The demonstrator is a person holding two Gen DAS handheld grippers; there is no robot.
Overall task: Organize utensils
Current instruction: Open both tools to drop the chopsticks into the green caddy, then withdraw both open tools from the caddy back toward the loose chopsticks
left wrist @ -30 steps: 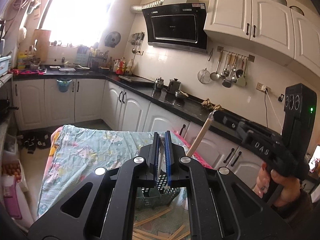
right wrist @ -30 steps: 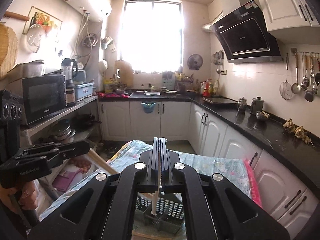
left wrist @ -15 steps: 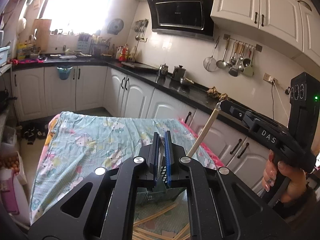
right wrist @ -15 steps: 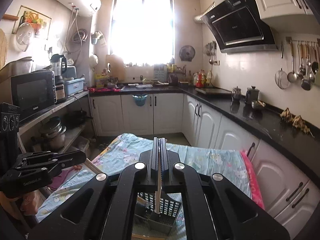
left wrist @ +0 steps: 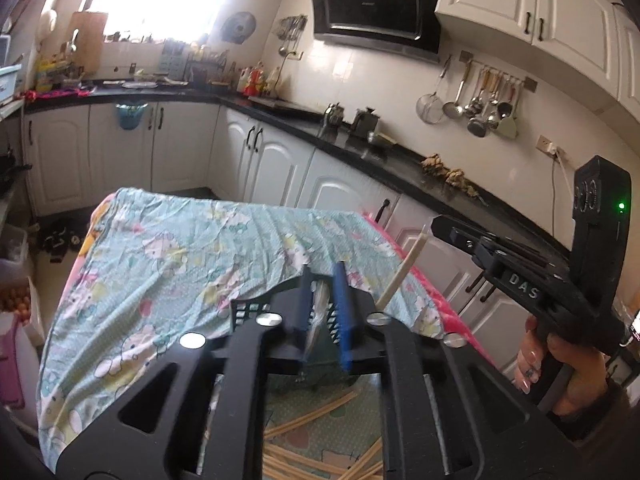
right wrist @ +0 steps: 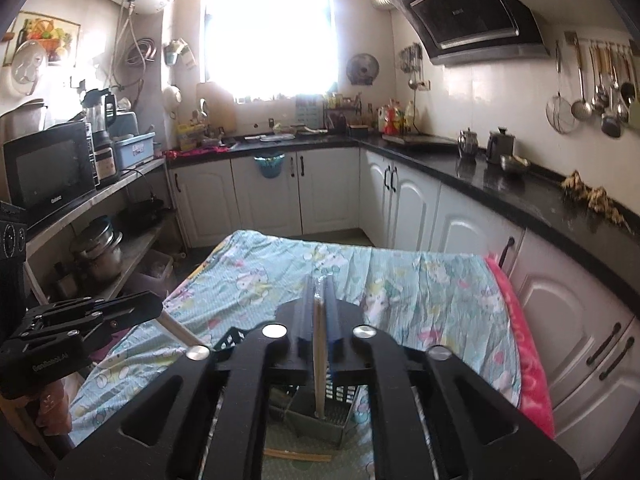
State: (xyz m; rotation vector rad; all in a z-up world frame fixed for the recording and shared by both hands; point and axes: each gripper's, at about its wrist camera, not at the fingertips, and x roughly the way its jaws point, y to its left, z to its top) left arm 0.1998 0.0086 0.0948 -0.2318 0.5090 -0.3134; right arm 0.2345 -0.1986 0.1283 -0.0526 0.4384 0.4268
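My left gripper (left wrist: 322, 276) hovers over a dark perforated utensil basket (left wrist: 244, 312) on the table. Its blue pads are opening, and a pale chopstick (left wrist: 318, 316) stands loose in the gap between them. My right gripper (right wrist: 319, 284) is also opening. A wooden chopstick (right wrist: 319, 360) hangs between its pads, its lower end down inside the basket (right wrist: 344, 420). The right gripper (left wrist: 436, 224) and its chopstick (left wrist: 404, 268) appear at the right in the left wrist view. The left gripper (right wrist: 152, 304) and its chopstick (right wrist: 176, 326) appear at the left in the right wrist view.
Several loose chopsticks (left wrist: 316, 416) lie on the table near me, one (right wrist: 298, 456) in front of the basket. A patterned teal cloth (left wrist: 180, 264) covers the table. White cabinets and a black counter (right wrist: 500, 188) run along the right. A shelf with a microwave (right wrist: 48, 168) stands left.
Both grippers have sunk toward the basket and tipped downward. Their pads, pressed on the chopsticks before, now stand slightly apart.
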